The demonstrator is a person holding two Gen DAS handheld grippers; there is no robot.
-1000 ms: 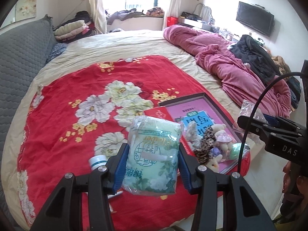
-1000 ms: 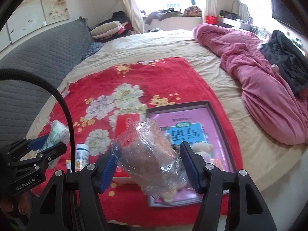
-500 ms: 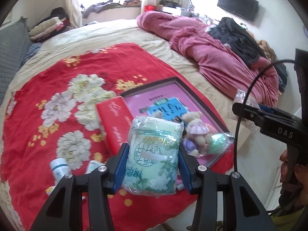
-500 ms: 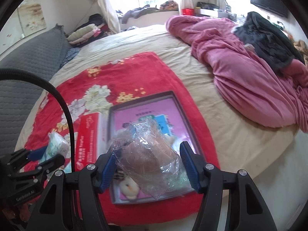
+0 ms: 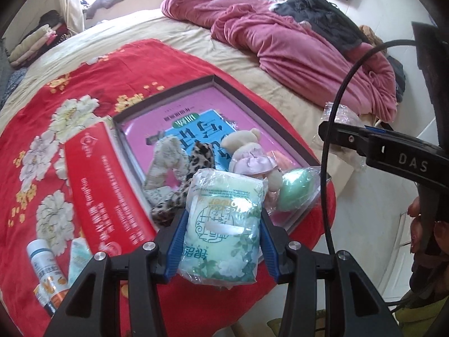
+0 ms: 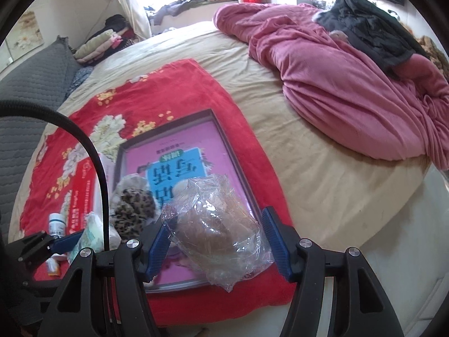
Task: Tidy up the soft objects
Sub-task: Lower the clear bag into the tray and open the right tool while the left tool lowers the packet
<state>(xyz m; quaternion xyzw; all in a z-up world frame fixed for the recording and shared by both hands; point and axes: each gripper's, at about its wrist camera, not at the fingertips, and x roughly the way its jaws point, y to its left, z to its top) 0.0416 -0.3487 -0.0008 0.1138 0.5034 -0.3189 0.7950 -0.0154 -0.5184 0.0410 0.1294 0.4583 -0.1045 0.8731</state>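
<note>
My left gripper is shut on a green tissue pack and holds it above the near edge of a shallow pink-lined box tray. In the tray lie a leopard-print cloth, a small plush bear and a green soft ball. My right gripper is shut on a clear bag of brown soft stuff, held over the tray's near right corner. The left gripper and tissue pack also show at the left of the right wrist view.
A red box lies left of the tray on the red floral blanket. A small white bottle and a tube lie near the blanket's front edge. A pink quilt is heaped on the bed's right. The bed edge and floor are on the right.
Both grippers have moved right and forward with their loads, from over the blanket to over the tray. The tray contents now sit just beyond the tissue pack.
</note>
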